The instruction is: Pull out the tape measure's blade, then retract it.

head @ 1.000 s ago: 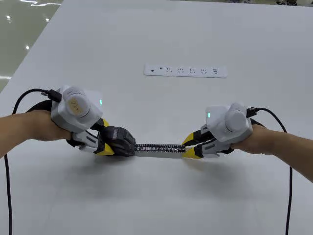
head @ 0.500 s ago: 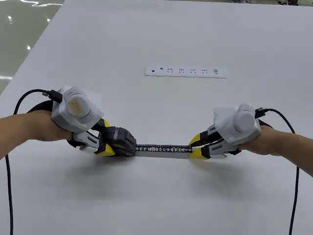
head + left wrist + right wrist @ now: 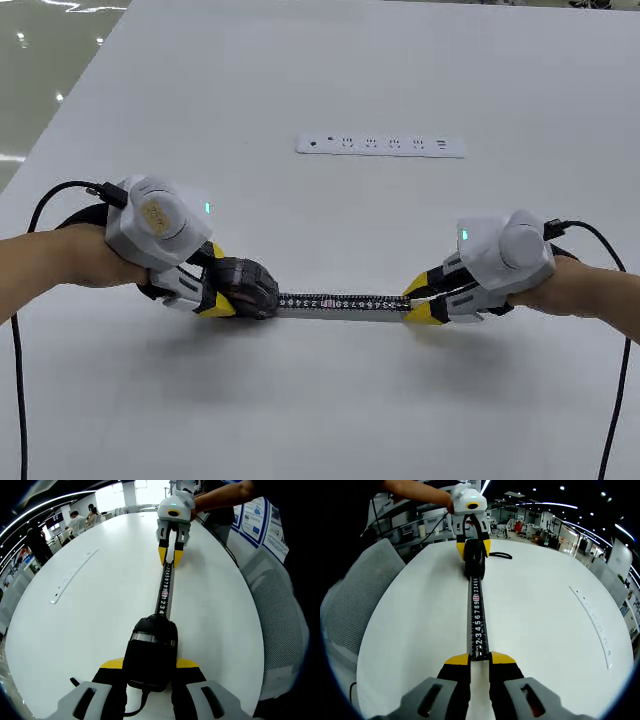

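Stretching the blade between both grippers, with a slip at either end as the main worry.

The left gripper has its fingers clamped on the black tape measure, held low at the white desk; whether it touches the desk I cannot tell. The right gripper has its fingers closed on the tip of the blade, which runs straight and low between them, a short length out. That pinch on the thin tip looks slight; if it slips, the spring would likely whip the blade back into the case. A pull off the line of the case mouth could twist the tape measure in the left fingers or kink the blade. The power strip lies well apart.
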`<state>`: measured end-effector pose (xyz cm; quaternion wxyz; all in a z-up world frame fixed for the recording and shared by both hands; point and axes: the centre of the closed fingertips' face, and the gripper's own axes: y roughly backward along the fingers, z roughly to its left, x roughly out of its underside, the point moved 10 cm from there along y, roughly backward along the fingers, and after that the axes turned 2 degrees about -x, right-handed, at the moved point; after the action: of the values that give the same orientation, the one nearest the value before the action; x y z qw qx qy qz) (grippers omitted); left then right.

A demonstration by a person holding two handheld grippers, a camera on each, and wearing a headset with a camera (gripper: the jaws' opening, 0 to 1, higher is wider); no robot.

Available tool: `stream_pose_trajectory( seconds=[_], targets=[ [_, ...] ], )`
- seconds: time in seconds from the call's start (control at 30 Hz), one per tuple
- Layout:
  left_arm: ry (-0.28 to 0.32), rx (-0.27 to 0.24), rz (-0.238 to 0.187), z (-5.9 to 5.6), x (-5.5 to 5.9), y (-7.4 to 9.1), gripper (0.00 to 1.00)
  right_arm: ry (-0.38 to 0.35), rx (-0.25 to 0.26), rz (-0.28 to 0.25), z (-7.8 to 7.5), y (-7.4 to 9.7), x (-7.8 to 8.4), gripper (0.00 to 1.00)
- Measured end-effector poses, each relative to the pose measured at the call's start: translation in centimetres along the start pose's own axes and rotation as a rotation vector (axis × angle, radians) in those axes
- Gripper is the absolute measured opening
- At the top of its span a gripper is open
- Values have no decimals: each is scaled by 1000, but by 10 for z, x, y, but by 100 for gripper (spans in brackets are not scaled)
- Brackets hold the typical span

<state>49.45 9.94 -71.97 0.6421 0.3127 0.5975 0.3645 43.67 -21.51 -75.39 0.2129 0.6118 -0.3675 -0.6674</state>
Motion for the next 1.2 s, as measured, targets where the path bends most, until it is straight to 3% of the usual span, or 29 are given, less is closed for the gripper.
stream_pose_trajectory(
  seconds=[0.9, 1.2],
  targets=[
    [3, 1, -2, 0, 0, 0, 31, -19, 21, 38, 6, 24, 17, 12],
    [4, 1, -4, 0, 0, -1, 31, -28, 32, 65, 3, 36, 32, 12]
  ],
)
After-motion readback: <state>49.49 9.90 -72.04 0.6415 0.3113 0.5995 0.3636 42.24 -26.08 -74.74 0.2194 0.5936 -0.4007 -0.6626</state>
